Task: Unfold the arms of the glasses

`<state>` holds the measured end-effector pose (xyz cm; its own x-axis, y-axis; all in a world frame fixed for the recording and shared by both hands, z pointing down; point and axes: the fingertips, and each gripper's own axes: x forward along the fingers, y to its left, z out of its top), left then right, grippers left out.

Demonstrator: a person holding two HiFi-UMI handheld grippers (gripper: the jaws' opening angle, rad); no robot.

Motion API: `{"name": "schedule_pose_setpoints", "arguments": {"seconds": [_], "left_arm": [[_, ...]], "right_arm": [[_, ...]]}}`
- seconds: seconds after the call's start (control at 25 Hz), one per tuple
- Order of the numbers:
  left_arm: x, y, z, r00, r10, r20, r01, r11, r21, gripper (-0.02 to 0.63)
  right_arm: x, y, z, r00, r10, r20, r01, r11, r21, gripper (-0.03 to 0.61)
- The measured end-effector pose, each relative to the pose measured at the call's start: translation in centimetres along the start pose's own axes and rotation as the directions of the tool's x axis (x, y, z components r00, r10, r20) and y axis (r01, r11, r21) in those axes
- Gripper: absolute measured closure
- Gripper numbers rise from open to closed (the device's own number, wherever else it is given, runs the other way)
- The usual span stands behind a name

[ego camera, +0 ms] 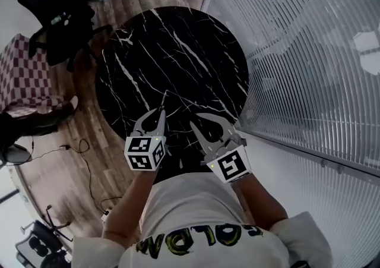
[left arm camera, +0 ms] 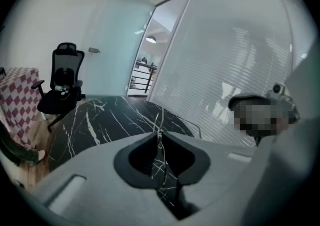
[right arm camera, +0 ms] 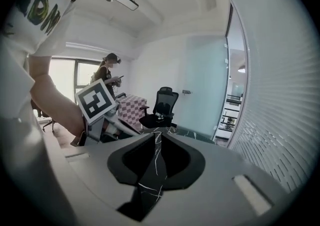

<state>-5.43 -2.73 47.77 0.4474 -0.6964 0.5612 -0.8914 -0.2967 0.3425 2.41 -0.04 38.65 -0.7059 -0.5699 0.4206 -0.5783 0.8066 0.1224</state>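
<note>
Round black white-veined marble table [ego camera: 178, 41], left gripper [ego camera: 161, 110], right gripper [ego camera: 195, 119] closed

- what's covered on the table [ego camera: 178, 53]?
- its near rim, behind the left gripper [ego camera: 161, 110], the right gripper [ego camera: 196, 119] and the person's shirt [ego camera: 196, 213].
- anything cut off?
- the checked seat [ego camera: 24, 73], by the left edge of the head view.
- and the person at the back [right arm camera: 106, 72]?
- too small to tell what's in their hands.
</note>
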Motion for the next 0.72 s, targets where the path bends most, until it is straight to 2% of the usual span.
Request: {"name": "schedule_pose_setpoints", "arguments": {"seconds": [0.32, 0.72], "left_arm": [[4.6, 1.8, -6.2, 0.993, -0.004, -0.115, 0.002, 1.000, -0.016, 0.580], [9.0, 3.7, -13.2, 0.979, 0.000, -0.202, -0.001, 1.000, -0.009, 0.580]], "right_arm": [[0.9, -0.8, -4.0, 0.999, -0.004, -0.037, 0.005, 0.999, 0.035, 0.538], [1.9, -0.2, -9.6, 0.998, -0.011, -0.060, 0.018, 0.992, 0.122, 0.546]]}}
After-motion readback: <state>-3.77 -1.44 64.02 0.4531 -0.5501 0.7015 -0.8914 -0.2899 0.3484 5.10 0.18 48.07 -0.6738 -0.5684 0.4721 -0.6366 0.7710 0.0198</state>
